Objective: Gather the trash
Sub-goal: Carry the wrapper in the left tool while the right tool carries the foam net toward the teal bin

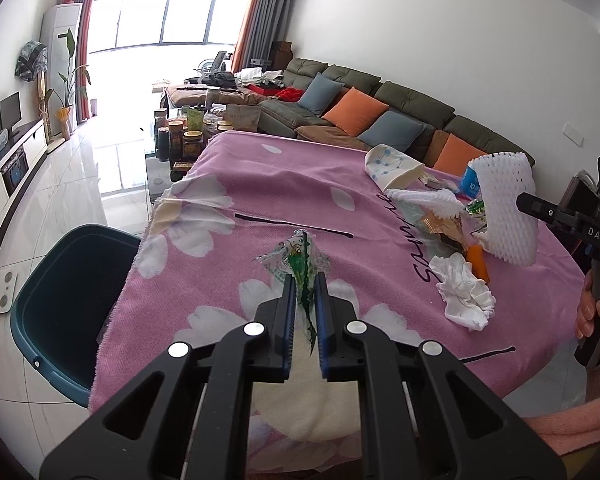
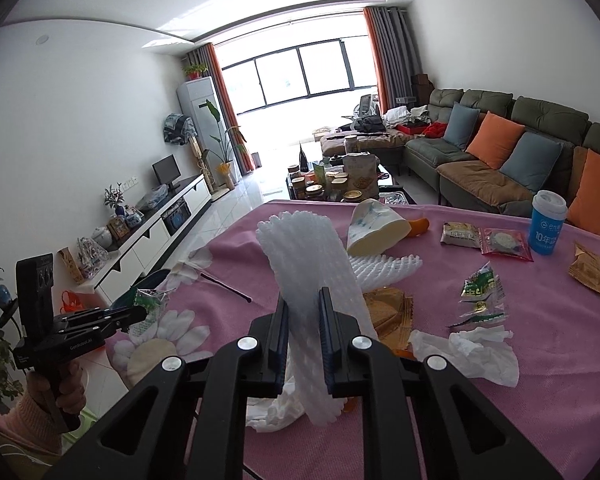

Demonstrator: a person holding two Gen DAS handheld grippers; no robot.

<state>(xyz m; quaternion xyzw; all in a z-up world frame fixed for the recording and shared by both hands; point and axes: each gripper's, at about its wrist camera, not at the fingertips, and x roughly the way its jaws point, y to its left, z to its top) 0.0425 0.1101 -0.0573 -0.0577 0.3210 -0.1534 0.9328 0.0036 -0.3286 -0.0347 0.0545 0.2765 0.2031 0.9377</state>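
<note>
My left gripper [image 1: 304, 278] is shut on a clear and green snack wrapper [image 1: 296, 254], held just above the pink floral cloth [image 1: 260, 184]. In the right wrist view that gripper [image 2: 140, 315] is at the far left with the wrapper [image 2: 148, 303]. My right gripper [image 2: 303, 298] is shut on a white foam fruit net [image 2: 300, 248], lifted off the table. From the left wrist view the net [image 1: 508, 204] hangs from the right gripper [image 1: 526, 202] over the trash pile. A dark teal bin [image 1: 68, 292] stands on the floor at the table's left edge.
On the cloth lie a tipped paper cup [image 2: 376, 228], a second foam net [image 2: 384, 268], crumpled tissue [image 2: 472, 352], several snack wrappers [image 2: 480, 292], orange peel [image 2: 418, 226] and a blue cup [image 2: 548, 228]. A jar-laden coffee table [image 2: 340, 188] and a sofa [image 2: 500, 168] stand beyond.
</note>
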